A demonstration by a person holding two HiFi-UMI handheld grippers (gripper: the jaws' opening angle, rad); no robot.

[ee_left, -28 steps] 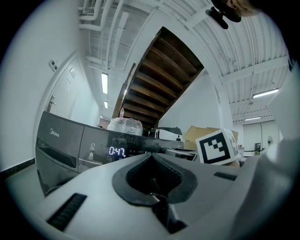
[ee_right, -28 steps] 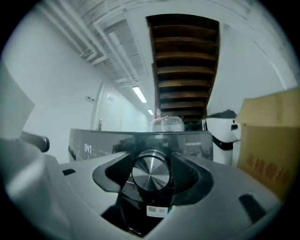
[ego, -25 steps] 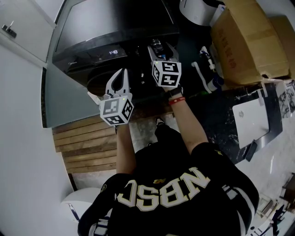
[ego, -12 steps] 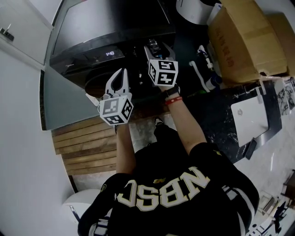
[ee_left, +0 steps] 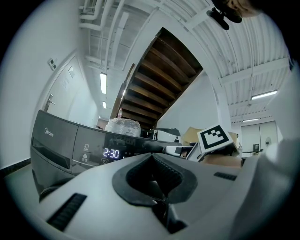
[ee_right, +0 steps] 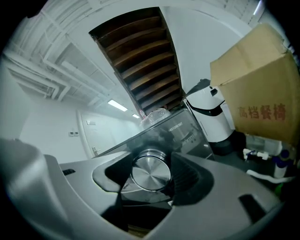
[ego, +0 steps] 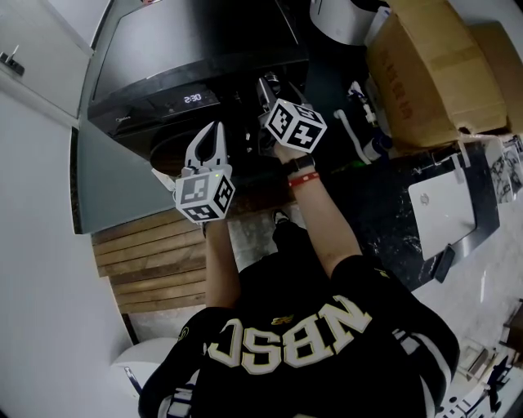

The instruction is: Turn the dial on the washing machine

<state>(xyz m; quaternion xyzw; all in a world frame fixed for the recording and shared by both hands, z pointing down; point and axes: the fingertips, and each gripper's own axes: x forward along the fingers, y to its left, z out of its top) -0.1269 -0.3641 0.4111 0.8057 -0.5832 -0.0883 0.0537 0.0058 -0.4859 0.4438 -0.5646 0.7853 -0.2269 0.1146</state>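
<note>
The dark washing machine [ego: 196, 49] stands ahead, and its lit display [ego: 192, 99] reads 2:30. My right gripper [ego: 267, 91] reaches onto the control panel right of the display, its marker cube tilted. In the right gripper view the round silver dial [ee_right: 151, 174] fills the gap between the two jaws, and both pads press on its rim. My left gripper [ego: 210, 140] hangs in front of the machine below the display, shut with nothing in it. From the left gripper view the display [ee_left: 111, 153] shows beyond the closed jaws.
A large cardboard box [ego: 433, 65] and a white appliance [ego: 343, 16] stand right of the machine. Bottles [ego: 372, 122] sit below the box. Wooden slats [ego: 151, 261] lie on the floor at the lower left. A white laptop-like slab [ego: 445, 208] rests on the right.
The right gripper has rolled clockwise on the dial, its marker cube now tilted. The display's reading has changed to 2:30. The left gripper has stayed put.
</note>
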